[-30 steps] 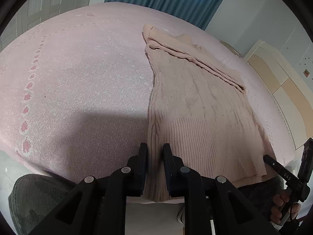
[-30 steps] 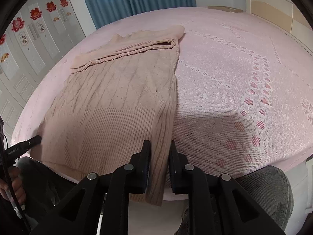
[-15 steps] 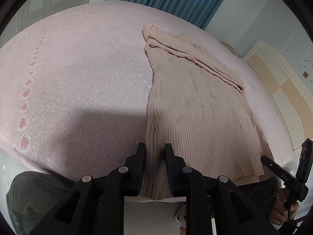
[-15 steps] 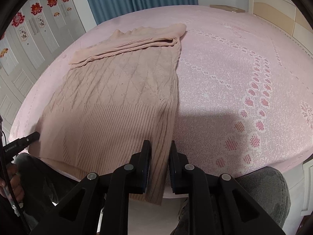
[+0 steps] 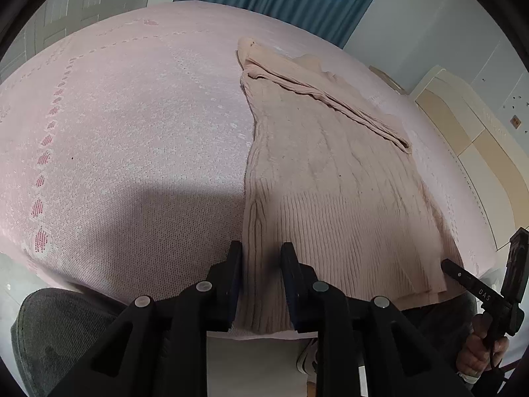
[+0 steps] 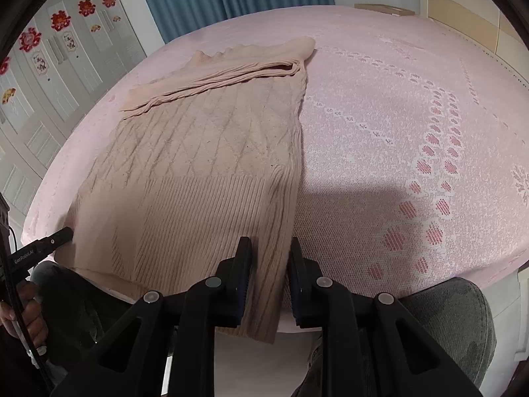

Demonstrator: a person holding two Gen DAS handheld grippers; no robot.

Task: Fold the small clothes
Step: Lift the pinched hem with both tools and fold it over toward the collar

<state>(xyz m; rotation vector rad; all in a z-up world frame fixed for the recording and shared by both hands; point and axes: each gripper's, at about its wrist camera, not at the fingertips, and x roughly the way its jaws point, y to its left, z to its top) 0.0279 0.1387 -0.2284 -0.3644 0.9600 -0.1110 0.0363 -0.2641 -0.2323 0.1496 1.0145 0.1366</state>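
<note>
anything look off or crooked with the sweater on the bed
Mostly tidy. The beige knit sweater lies flat on the pink bedspread, sleeves folded across the top. Its hem hangs over the bed's near edge, between the opening jaws of the left gripper and right gripper. No damage shows.

You've got one beige-pink knit sweater (image 5: 330, 192) laid flat on the pink bedspread (image 5: 132, 139), lengthwise, hem end toward you and hanging a bit over the near bed edge. Body's a diamond cable knit up top w/ a wide ribbed band at the bottom. A sleeve is folded diagonally across the upper part, near the collar end. Side edges look folded in, so it's a narrow-ish strip. In the right wrist view, same sweater (image 6: 198, 172), mostly smooth, no big wrinkles.
</note>
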